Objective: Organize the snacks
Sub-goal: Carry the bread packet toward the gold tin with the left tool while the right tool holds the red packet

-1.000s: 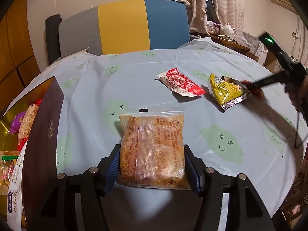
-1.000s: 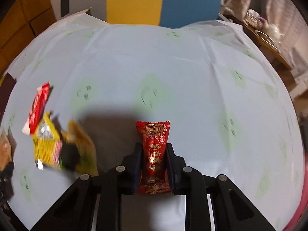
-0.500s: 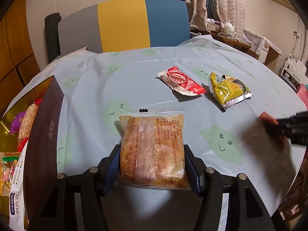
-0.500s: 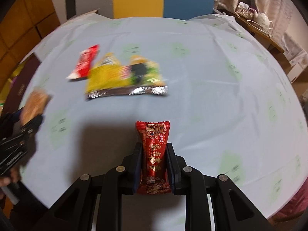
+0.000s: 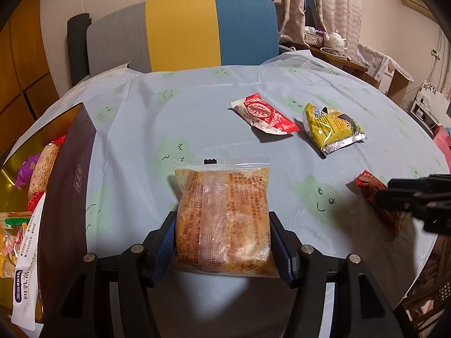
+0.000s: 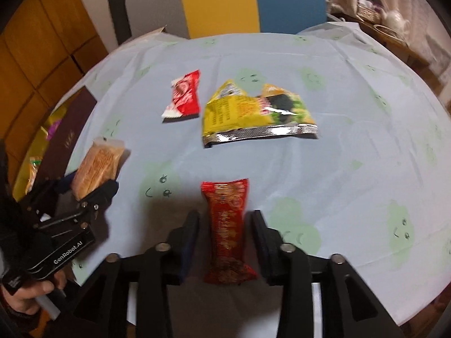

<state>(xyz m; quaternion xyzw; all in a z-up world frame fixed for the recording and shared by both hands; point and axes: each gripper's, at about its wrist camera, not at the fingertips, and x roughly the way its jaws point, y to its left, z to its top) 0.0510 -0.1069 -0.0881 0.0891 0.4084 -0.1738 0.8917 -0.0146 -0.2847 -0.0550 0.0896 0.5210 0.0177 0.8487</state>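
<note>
Right tool (image 6: 225,231) has just released the red packet (image 6: 227,225); left tool (image 5: 222,242) still grasps the orange bag (image 5: 222,217).

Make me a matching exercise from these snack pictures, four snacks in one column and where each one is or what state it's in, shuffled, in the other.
Snacks:
1. orange cracker bag
2. dark red bar
3. yellow packet
4. red-and-white wrapper

Places or states:
A. lying on the table beside the yellow packet
B. clamped in the left gripper
C. torn open, on the table
D. between the open fingers of the right gripper, whose jaws have just been opening

Pairs: 1-B, 2-D, 3-C, 4-A
</note>
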